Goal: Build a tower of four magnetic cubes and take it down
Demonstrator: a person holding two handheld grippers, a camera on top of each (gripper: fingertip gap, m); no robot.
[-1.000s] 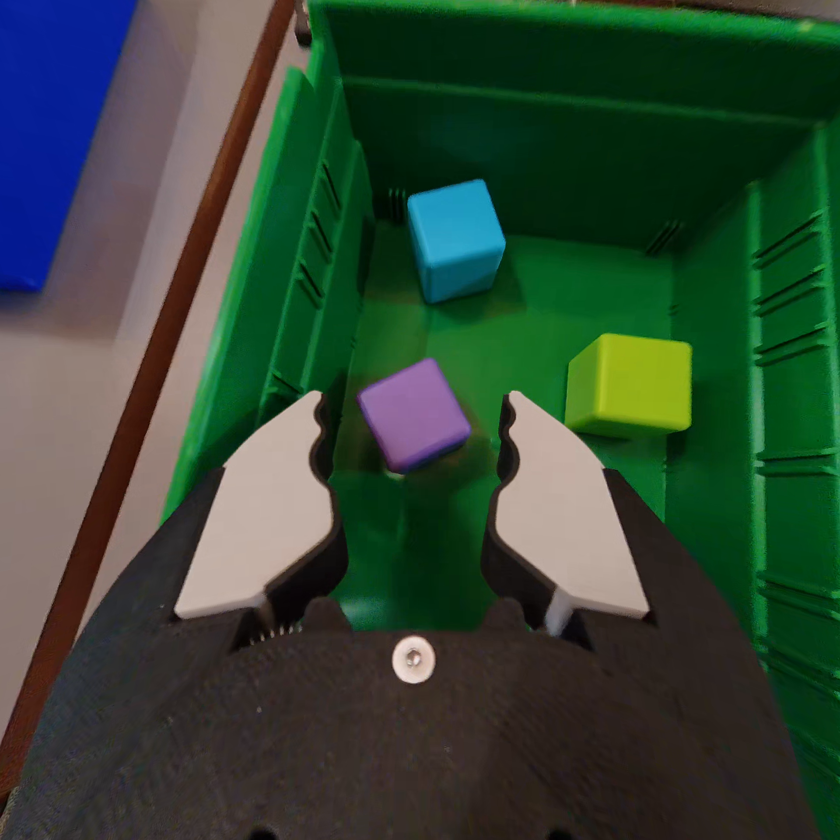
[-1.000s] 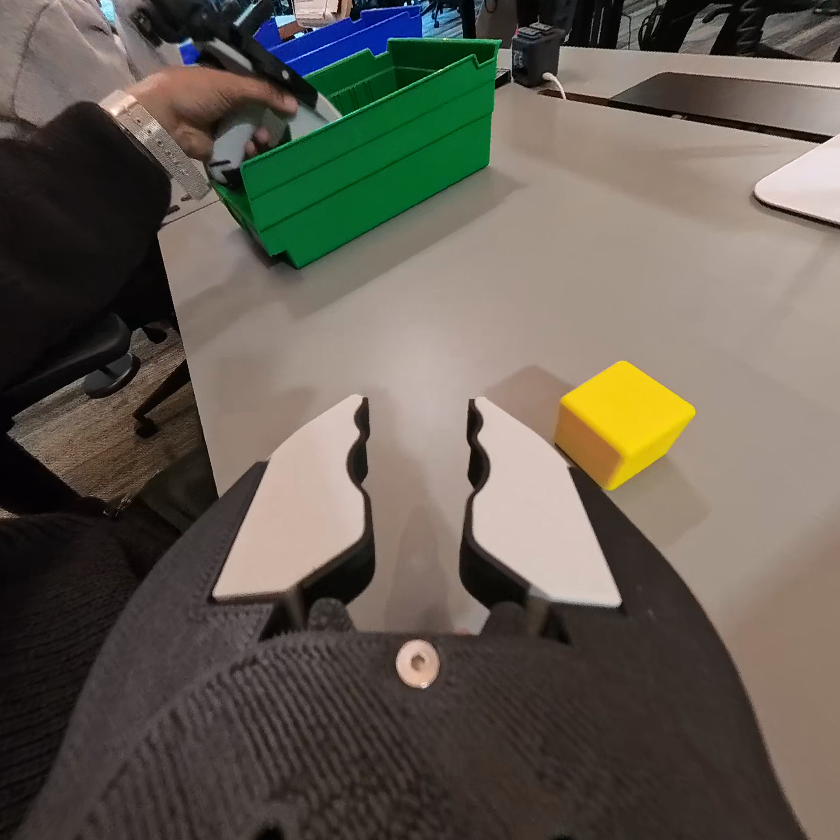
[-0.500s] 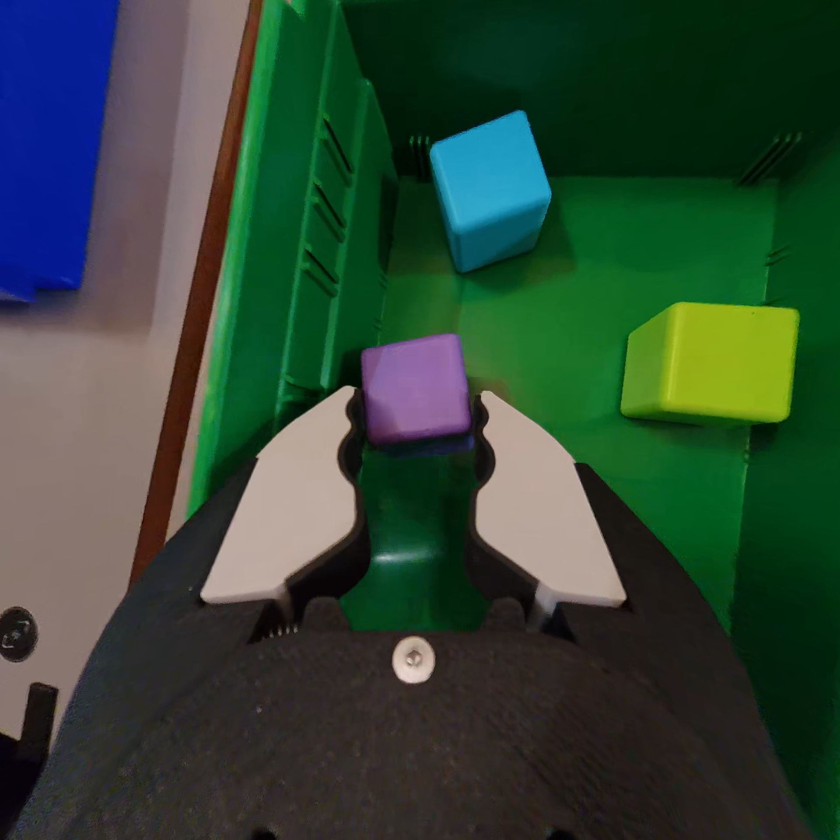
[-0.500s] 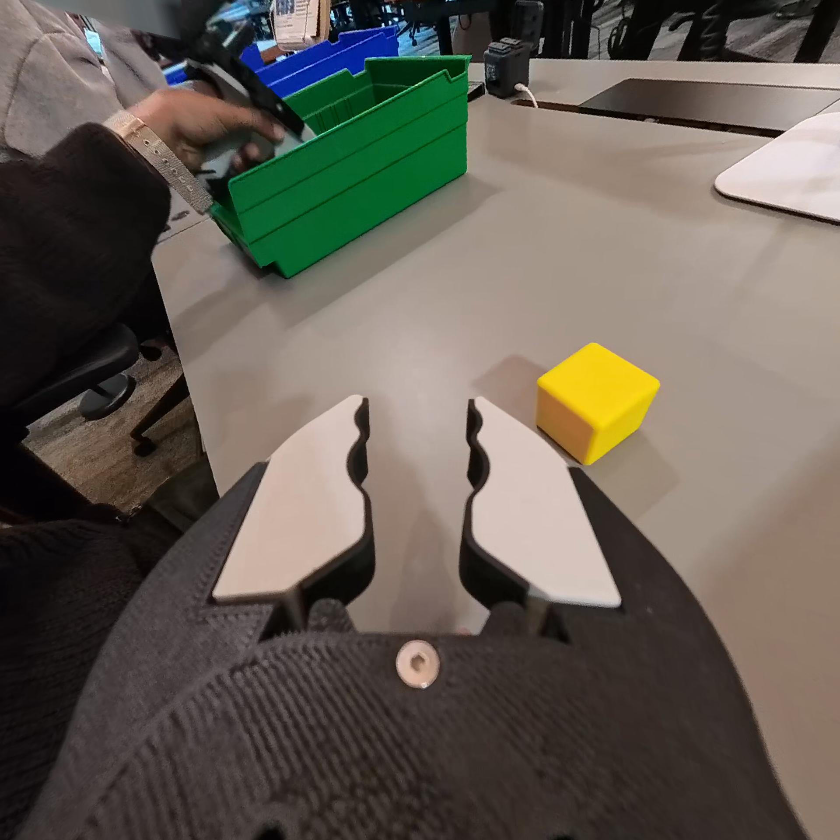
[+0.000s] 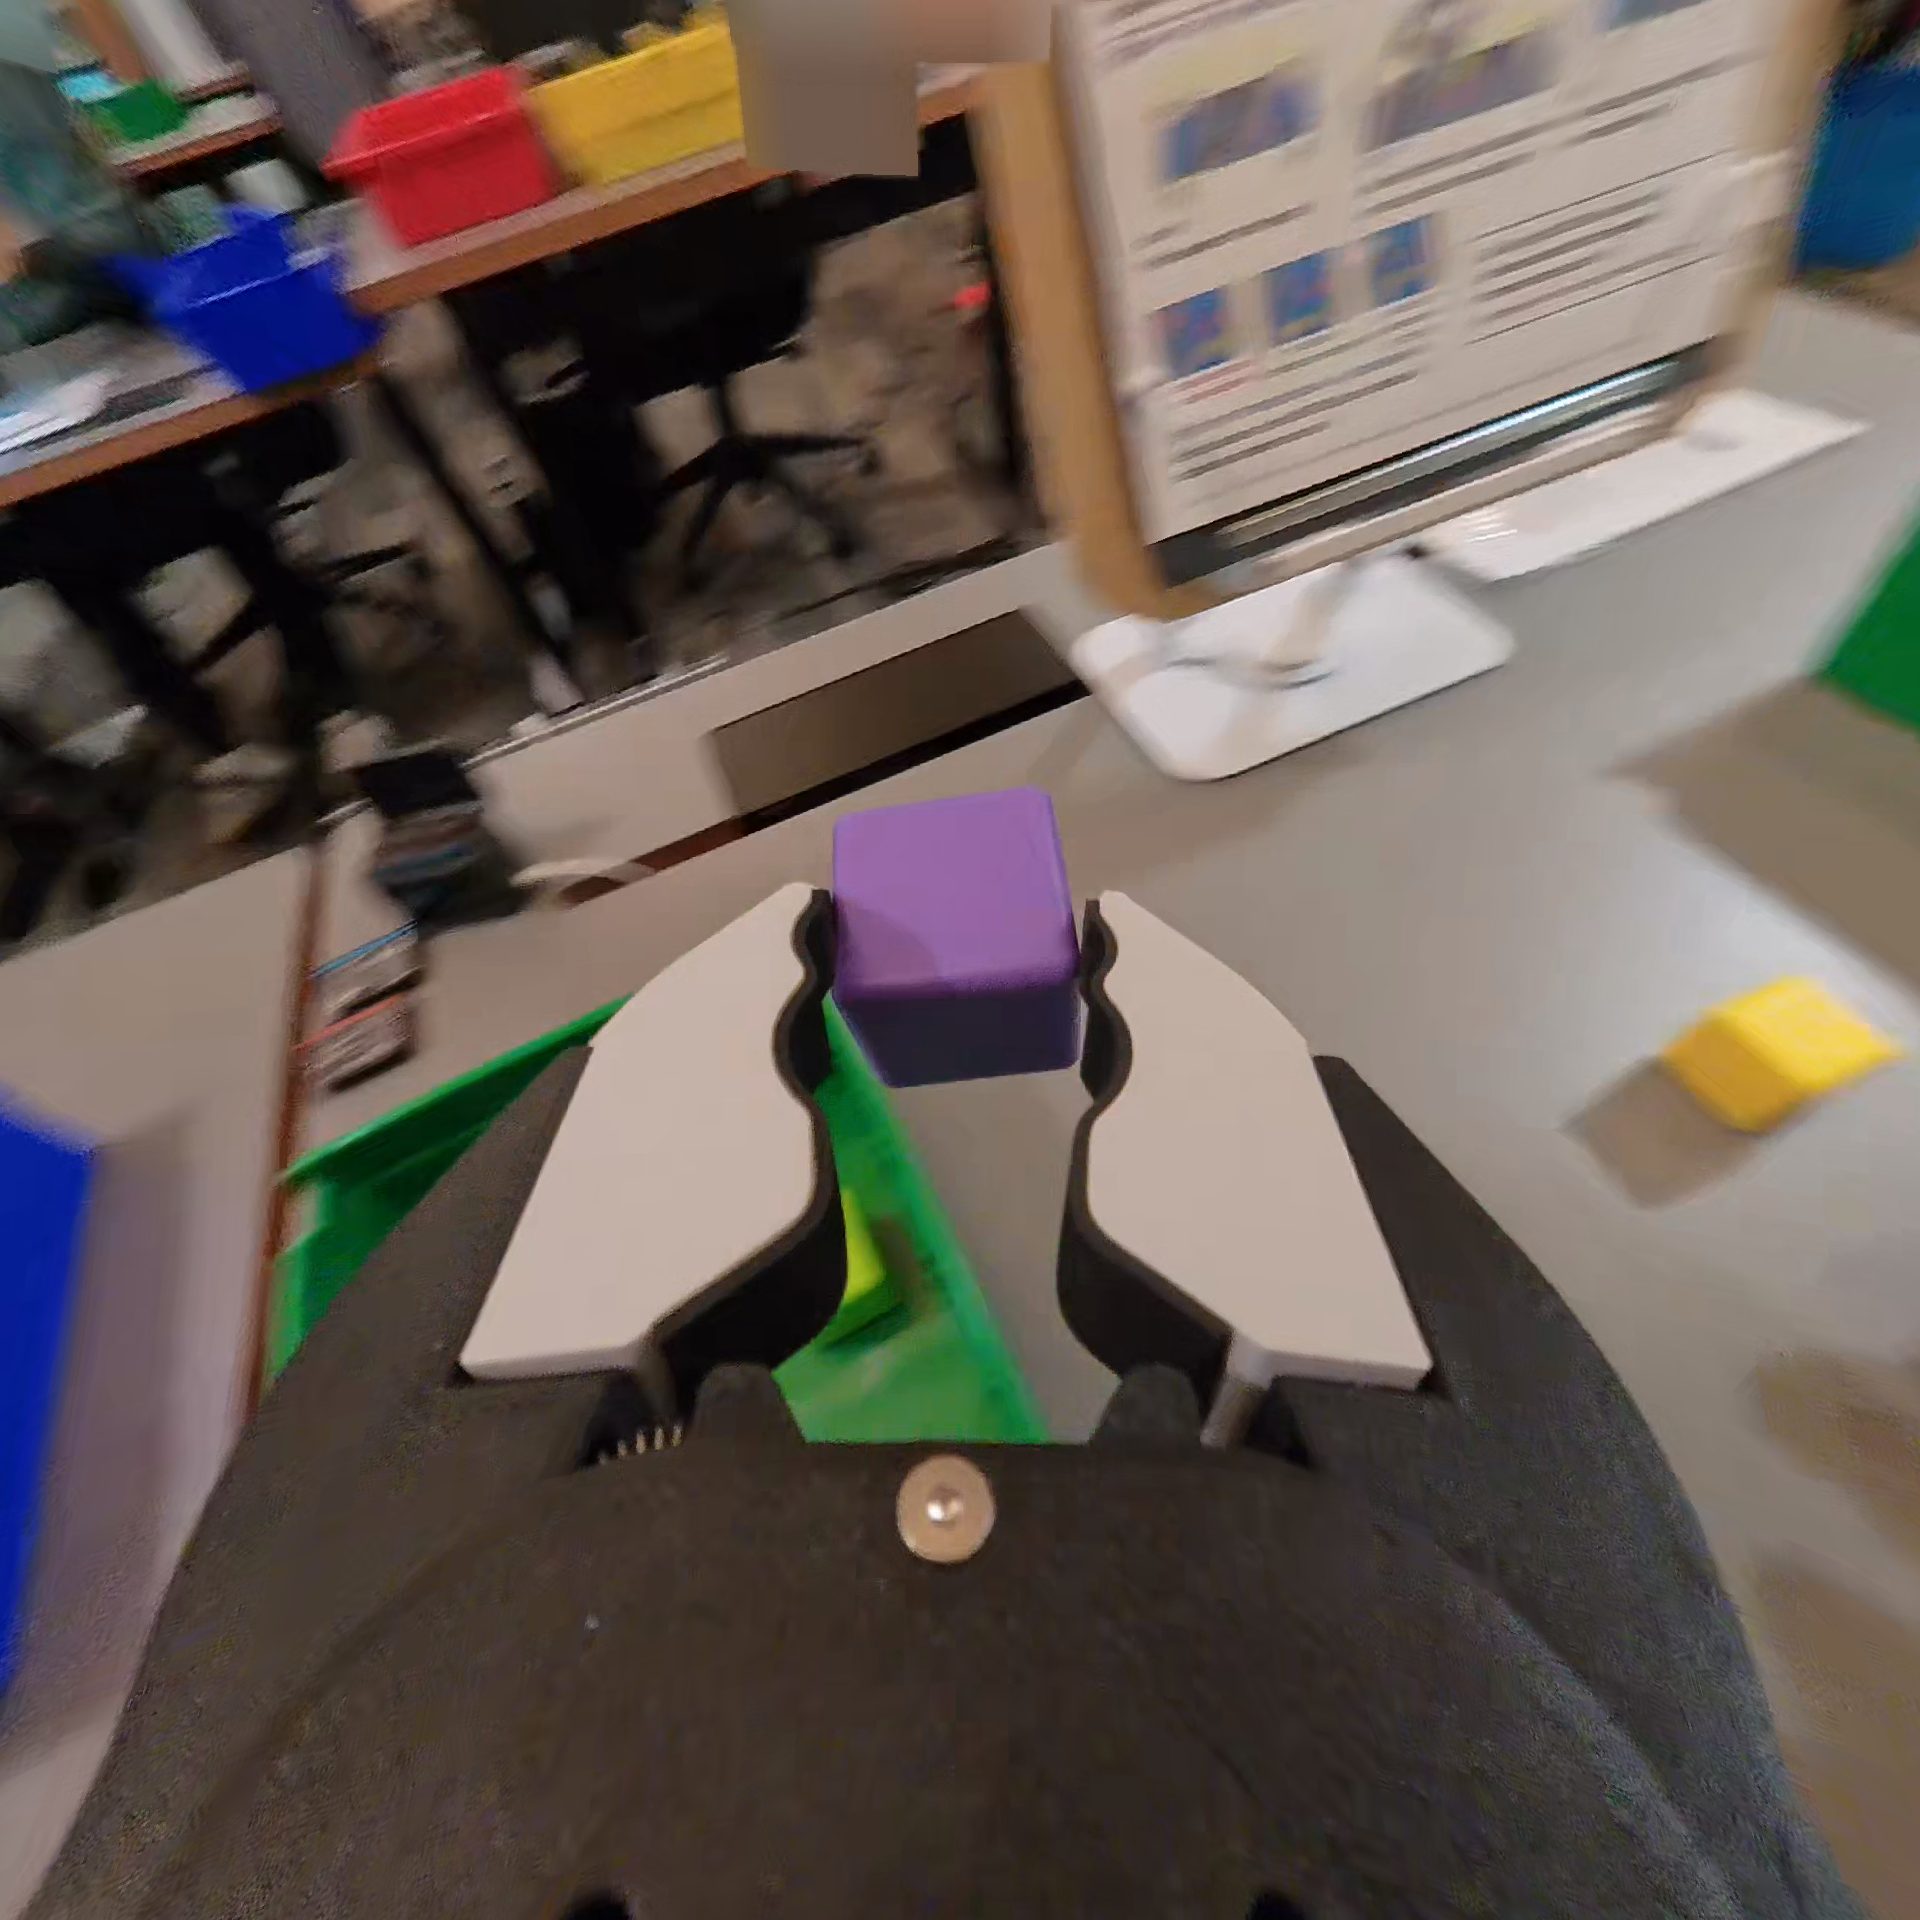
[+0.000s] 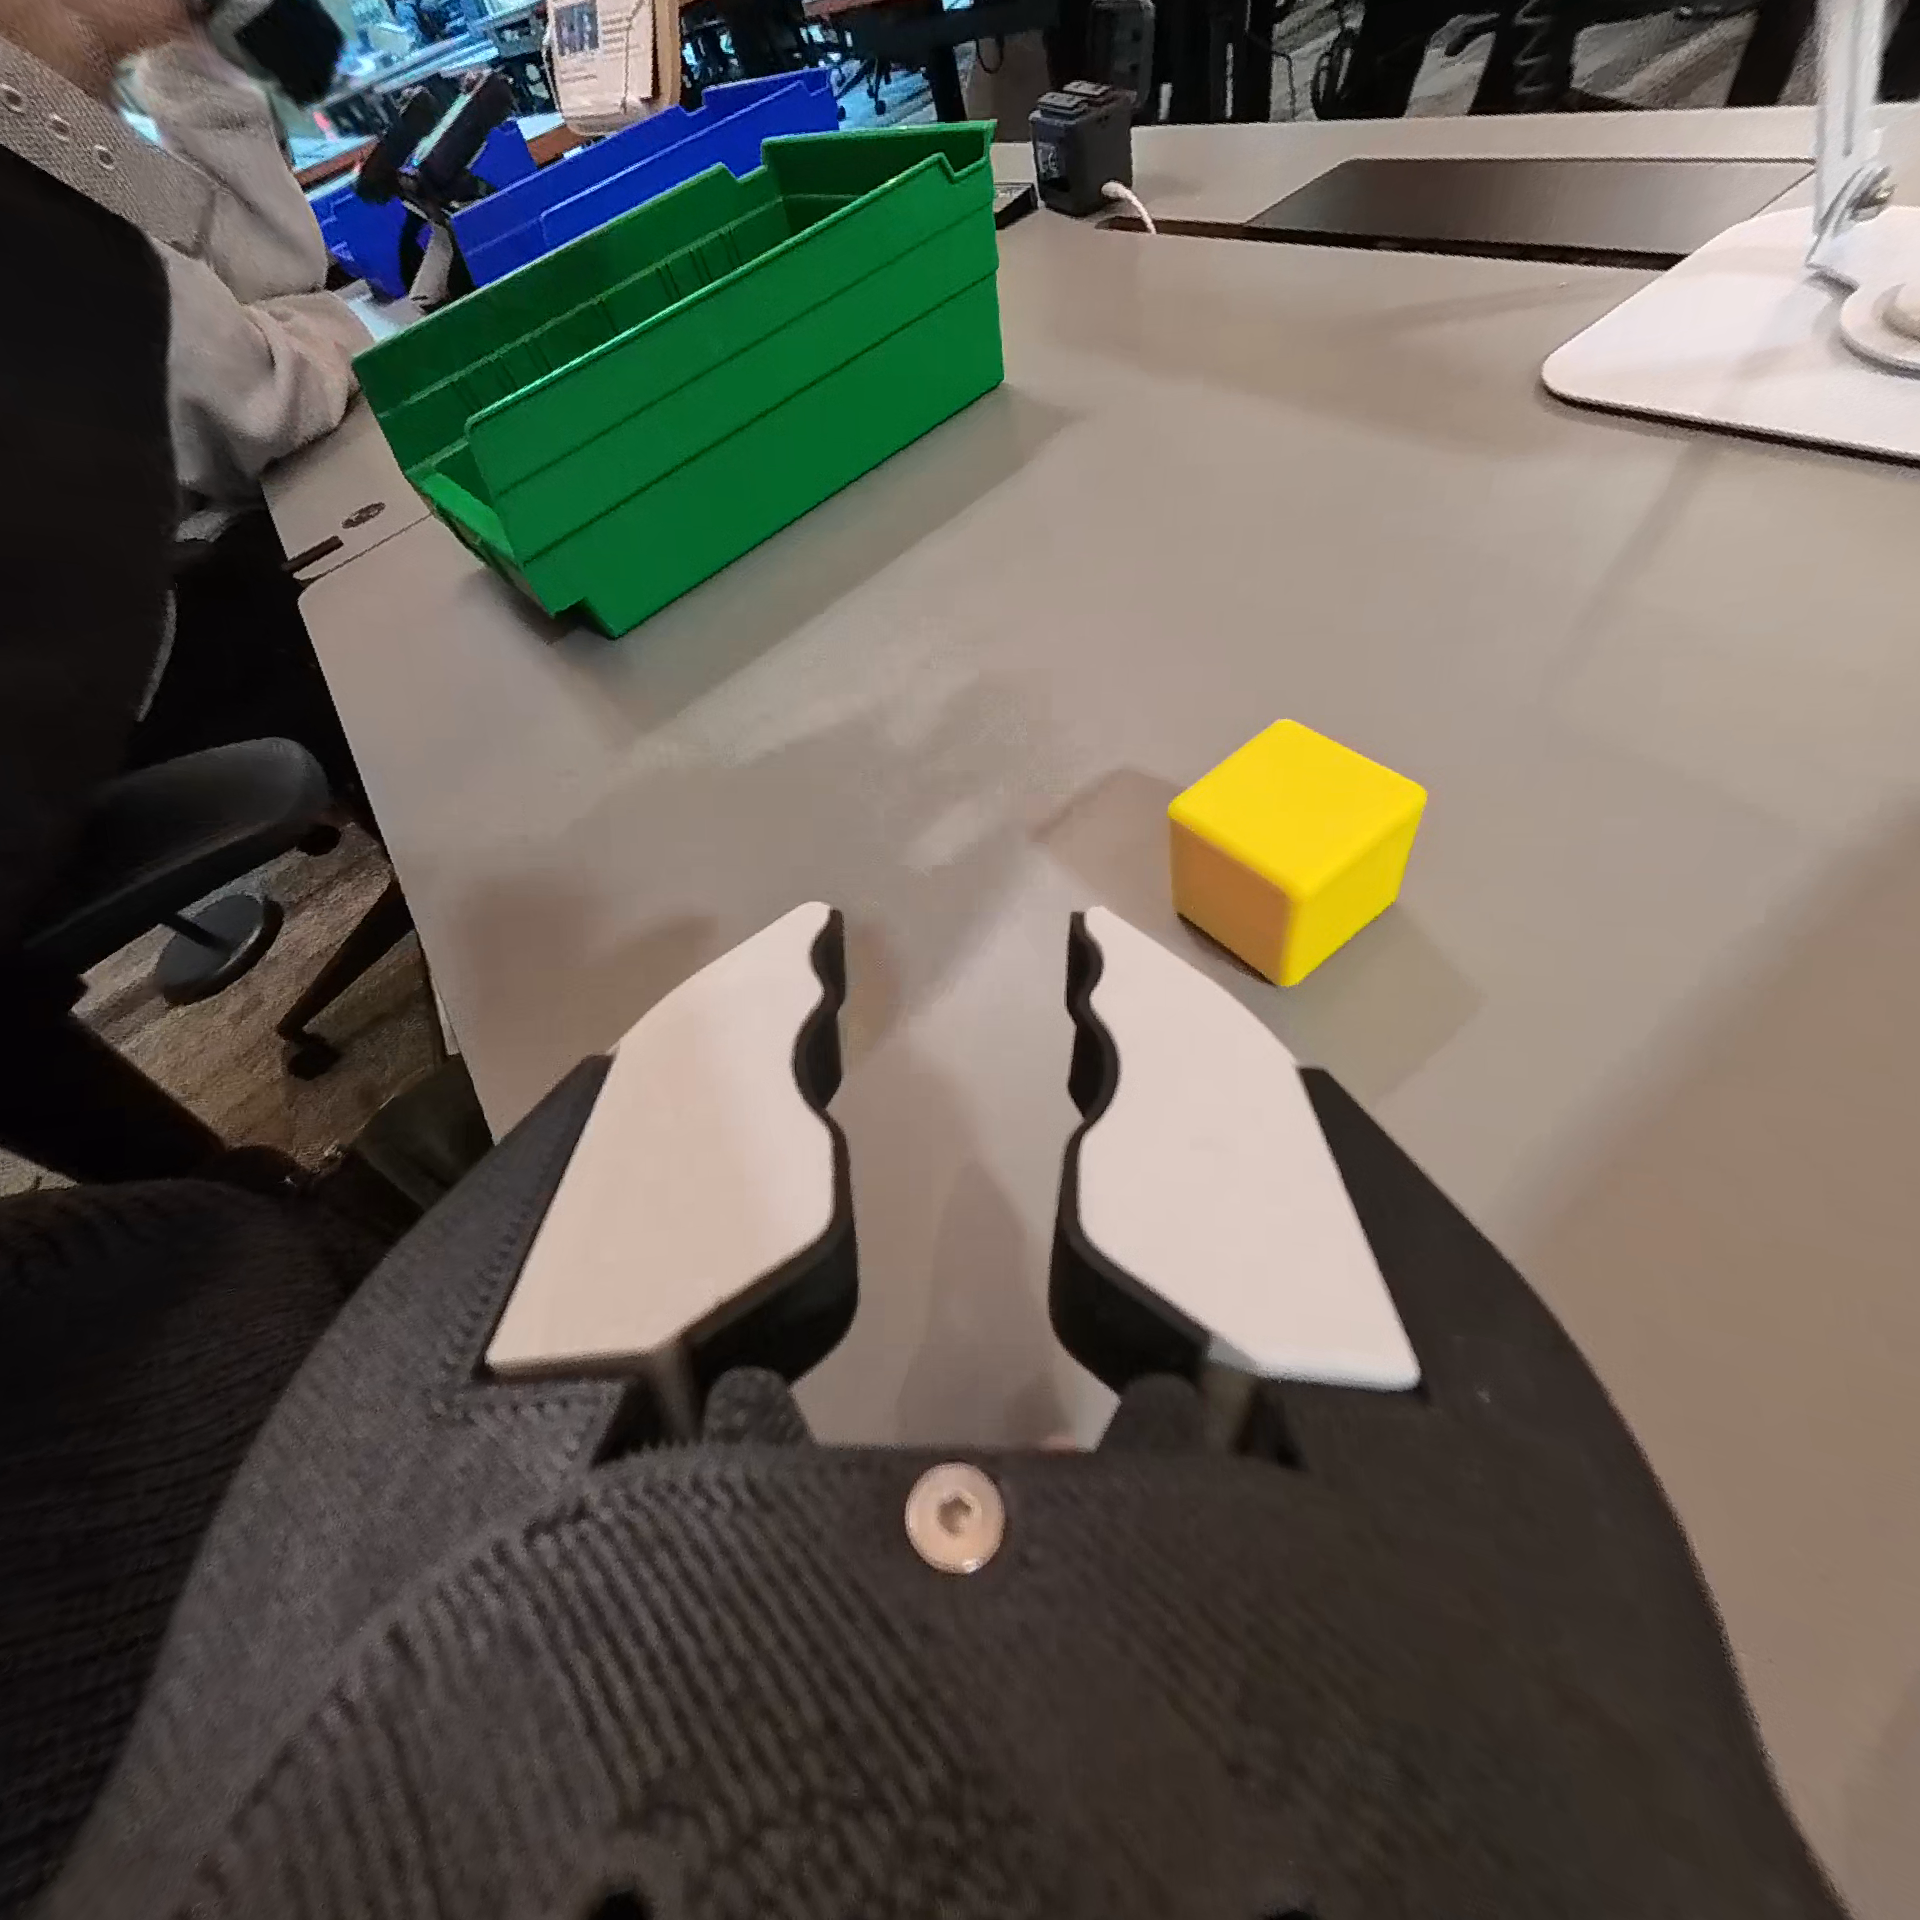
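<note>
Grey tabletop (image 6: 1299, 499) is carrying everything, with the green bin (image 6: 727, 416) as the landmark. Above the bin's near wall the left gripper (image 5: 951, 935) is pinching a purple cube (image 5: 951, 925) between its fingertips — cube squarely between the jaws, clear of the bin. Well apart from the bin a yellow cube (image 6: 1299, 847) is sitting just right of the right gripper (image 6: 951, 940) — jaws narrowly parted, holding nothing.
</note>
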